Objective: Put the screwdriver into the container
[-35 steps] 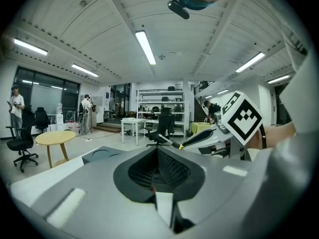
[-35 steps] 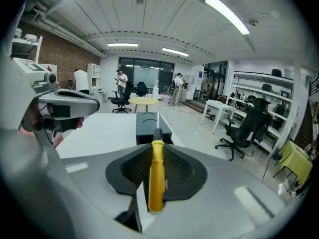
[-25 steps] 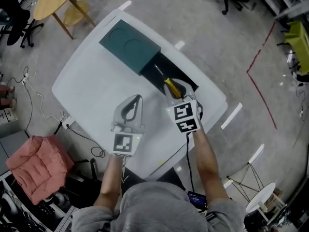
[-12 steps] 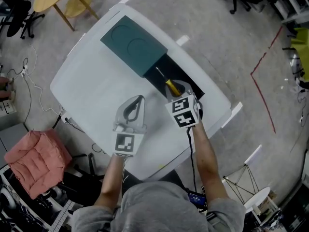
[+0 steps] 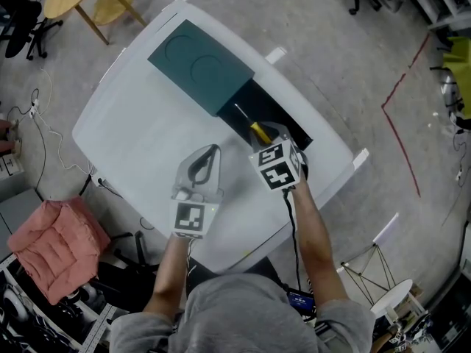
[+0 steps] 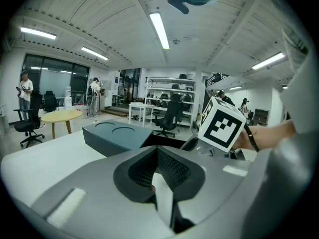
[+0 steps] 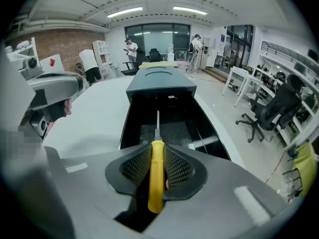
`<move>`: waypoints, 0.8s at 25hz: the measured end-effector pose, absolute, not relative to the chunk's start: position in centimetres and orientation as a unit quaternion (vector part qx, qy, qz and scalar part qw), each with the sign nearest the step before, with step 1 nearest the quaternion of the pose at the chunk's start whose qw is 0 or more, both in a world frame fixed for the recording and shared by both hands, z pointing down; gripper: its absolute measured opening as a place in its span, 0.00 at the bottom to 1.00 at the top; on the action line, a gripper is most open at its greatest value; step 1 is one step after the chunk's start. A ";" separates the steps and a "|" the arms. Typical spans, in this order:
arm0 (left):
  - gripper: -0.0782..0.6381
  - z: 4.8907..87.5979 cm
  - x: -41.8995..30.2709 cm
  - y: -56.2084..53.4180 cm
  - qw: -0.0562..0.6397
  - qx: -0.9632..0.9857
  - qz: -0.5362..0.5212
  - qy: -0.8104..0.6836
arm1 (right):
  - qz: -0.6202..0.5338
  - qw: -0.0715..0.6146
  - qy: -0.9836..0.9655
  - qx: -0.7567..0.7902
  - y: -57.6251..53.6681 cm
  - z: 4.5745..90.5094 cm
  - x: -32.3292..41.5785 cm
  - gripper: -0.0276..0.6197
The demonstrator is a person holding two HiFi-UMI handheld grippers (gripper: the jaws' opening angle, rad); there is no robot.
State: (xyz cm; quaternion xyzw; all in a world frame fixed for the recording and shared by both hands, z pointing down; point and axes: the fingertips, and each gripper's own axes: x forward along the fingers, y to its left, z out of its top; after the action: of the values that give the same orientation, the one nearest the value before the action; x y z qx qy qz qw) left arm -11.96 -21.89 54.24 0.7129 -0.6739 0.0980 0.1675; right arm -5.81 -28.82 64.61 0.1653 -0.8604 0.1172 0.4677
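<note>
Right gripper [image 7: 157, 153] jaws clamp the light, rigid screwdriver [image 7: 156, 178] by its smooth yellow handle, shaft ahead over the container [image 7: 127, 123]; left gripper [image 6: 159, 158] jaws closed, empty.

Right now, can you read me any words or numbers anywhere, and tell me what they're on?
No words or numbers can be read anywhere.
Right marker cube: black-and-white square patterns, not letters.
Left marker cube: the same kind of pattern.
Container and screwdriver: no print shows.
</note>
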 end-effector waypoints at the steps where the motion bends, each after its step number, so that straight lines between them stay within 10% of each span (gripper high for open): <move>1: 0.12 54.3 -11.9 -21.8 0.167 0.714 0.099 -0.673 | 0.118 0.467 -0.860 0.166 -28.8 64.6 -5.8 0.17; 20: 0.13 49.9 -12.1 -19.1 0.129 0.722 0.096 -0.673 | 0.083 0.389 -0.883 0.248 -29.0 57.9 -4.0 0.18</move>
State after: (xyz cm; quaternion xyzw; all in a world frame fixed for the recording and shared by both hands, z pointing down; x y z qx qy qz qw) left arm -12.07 -19.11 49.90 0.7224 -0.6726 0.0958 0.1288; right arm -4.03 -29.04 57.85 0.2482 -0.8834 0.0833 0.3887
